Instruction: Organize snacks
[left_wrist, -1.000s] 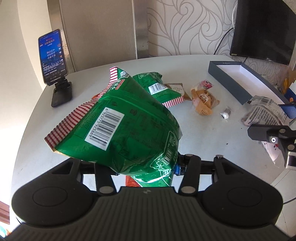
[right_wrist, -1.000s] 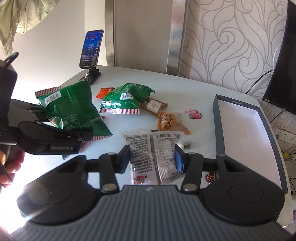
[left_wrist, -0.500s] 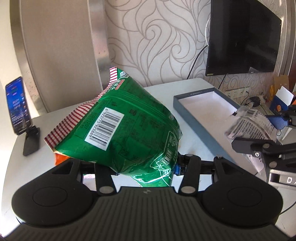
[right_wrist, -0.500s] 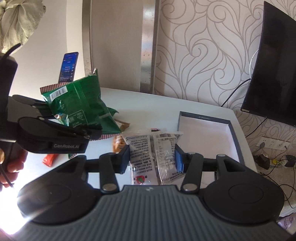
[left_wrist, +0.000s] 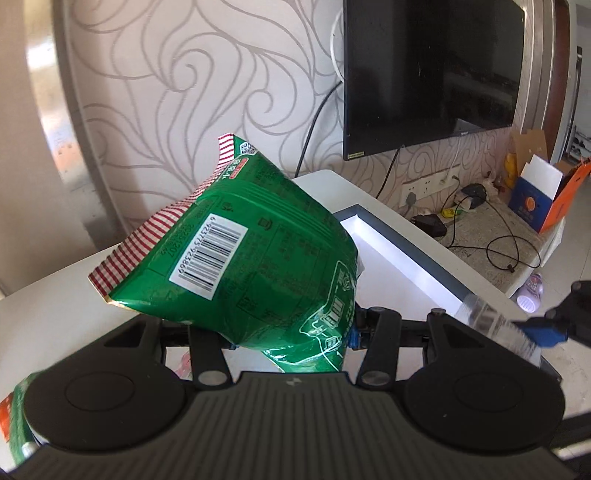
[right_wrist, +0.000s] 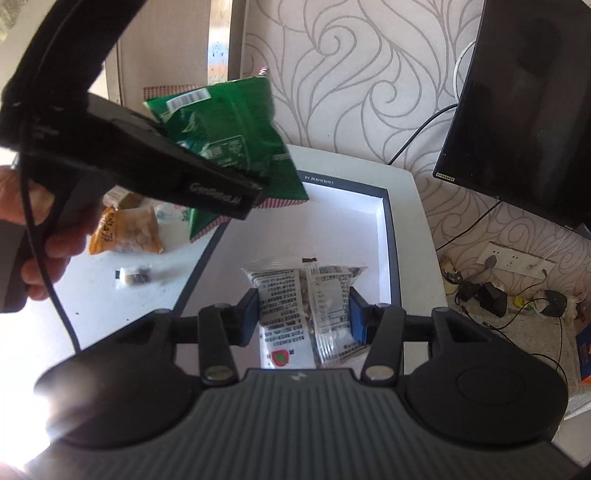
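Note:
My left gripper (left_wrist: 291, 332) is shut on a green snack bag (left_wrist: 243, 262) with a red-checked edge and holds it in the air above the near end of the grey box (left_wrist: 417, 254). The bag also shows in the right wrist view (right_wrist: 229, 136), high above the box's far left corner. My right gripper (right_wrist: 303, 314) is shut on a clear packet with printed labels (right_wrist: 306, 295) and holds it over the white inside of the box (right_wrist: 351, 221).
On the white table (right_wrist: 92, 295) left of the box lie an orange snack pack (right_wrist: 125, 232), a small clear packet (right_wrist: 133, 277) and another green bag (left_wrist: 14, 417). A black TV (left_wrist: 428, 70) hangs on the wall. Cables and an orange carton (left_wrist: 546, 192) lie beyond the table.
Both grippers have swung right from the snack pile to the grey box, each keeping its packet. The right gripper's packet now hangs over the box's inside.

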